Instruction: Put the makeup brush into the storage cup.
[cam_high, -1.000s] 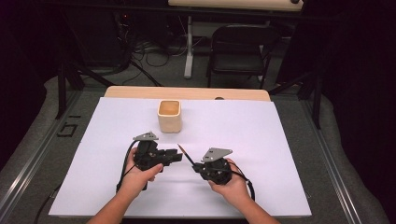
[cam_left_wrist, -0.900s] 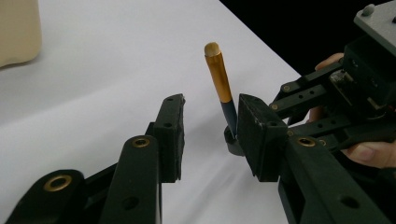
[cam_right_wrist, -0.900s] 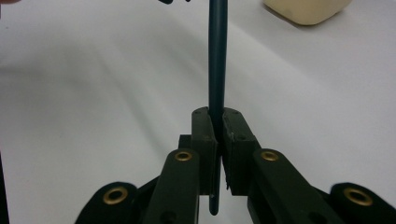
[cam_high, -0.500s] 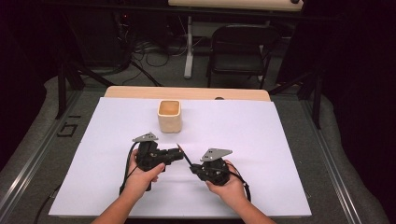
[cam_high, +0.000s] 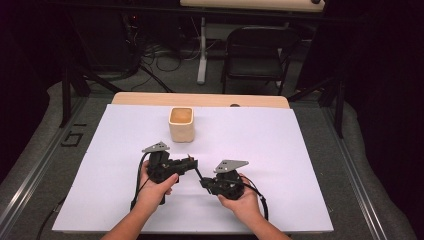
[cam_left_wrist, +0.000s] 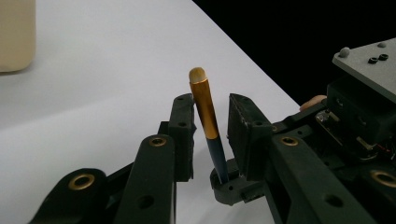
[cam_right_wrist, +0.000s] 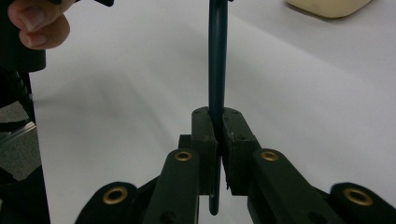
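Grippers have barely shifted: right gripper (cam_right_wrist: 215, 140) clamps brush (cam_left_wrist: 205, 112); left gripper (cam_left_wrist: 210, 135) spread around it.

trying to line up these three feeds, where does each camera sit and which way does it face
High view: above the person's side of the table, facing forward and down; both forearms and the left hand-held gripper and right hand-held gripper show.
Left gripper view: rides the left hand-held gripper, looking along its open jaws at the brush; the other gripper shows at right.
Right gripper view: rides the right hand-held gripper, shut on the brush handle; fingers show top left.
Shared: brush and cream cup.
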